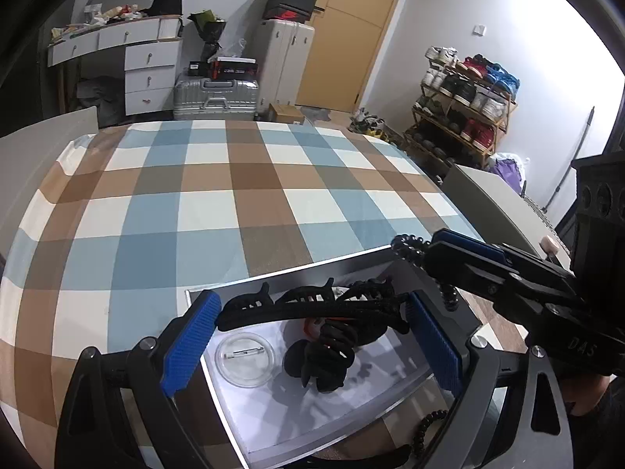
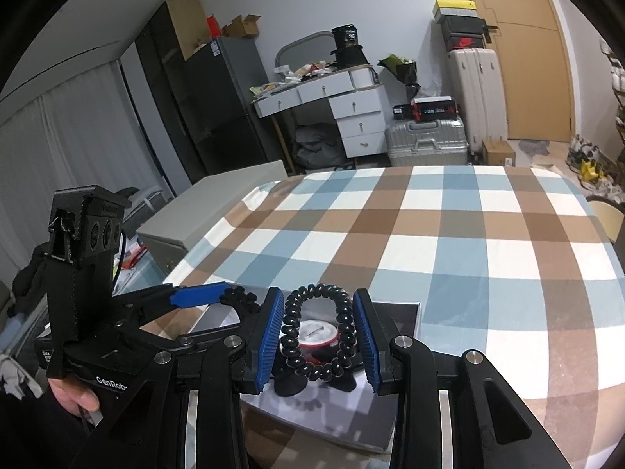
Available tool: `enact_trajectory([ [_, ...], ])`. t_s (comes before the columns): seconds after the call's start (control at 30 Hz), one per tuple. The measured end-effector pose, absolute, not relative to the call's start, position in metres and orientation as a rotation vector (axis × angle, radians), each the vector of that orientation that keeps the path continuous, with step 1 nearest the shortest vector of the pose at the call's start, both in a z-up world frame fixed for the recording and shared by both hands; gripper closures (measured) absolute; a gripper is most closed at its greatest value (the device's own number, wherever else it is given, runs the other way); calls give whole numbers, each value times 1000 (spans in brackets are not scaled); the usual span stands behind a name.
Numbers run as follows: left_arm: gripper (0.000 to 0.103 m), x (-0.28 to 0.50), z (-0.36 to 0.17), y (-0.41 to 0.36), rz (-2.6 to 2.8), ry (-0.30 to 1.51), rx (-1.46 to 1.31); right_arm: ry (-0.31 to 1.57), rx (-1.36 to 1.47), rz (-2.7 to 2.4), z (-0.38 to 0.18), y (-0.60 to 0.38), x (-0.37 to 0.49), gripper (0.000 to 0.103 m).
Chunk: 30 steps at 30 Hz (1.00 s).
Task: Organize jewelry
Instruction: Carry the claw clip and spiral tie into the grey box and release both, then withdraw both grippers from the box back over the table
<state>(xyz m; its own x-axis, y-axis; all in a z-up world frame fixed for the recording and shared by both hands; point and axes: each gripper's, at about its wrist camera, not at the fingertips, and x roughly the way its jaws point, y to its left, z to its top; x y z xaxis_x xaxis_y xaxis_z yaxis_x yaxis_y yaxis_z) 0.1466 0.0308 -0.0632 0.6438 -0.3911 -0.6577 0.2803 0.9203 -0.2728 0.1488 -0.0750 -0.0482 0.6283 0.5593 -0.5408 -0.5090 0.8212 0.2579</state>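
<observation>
Over the near edge of the checked tablecloth, a shallow white tray sits with hair things in it: a clear round disc with a pin, and beside it a heap of black claw clips. The left gripper hangs just above this tray, its blue pads set wide and pressing on the two ends of a black headband, which arches across between them. The right gripper comes in from the right side of the left wrist view, its jaws at a narrow setting, clamped on a black spiral hair tie (the coil stands as an upright loop between the pads). Seen through that loop is the tray below, with a red-rimmed round item whose nature I cannot tell. A hand grips the left gripper's handle.
</observation>
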Motion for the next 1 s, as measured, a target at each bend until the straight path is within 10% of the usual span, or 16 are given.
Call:
enact_trajectory([
  [1.0, 9, 111, -34, 33, -320, 670, -54, 576, 165, 557, -15, -104, 111, 25],
])
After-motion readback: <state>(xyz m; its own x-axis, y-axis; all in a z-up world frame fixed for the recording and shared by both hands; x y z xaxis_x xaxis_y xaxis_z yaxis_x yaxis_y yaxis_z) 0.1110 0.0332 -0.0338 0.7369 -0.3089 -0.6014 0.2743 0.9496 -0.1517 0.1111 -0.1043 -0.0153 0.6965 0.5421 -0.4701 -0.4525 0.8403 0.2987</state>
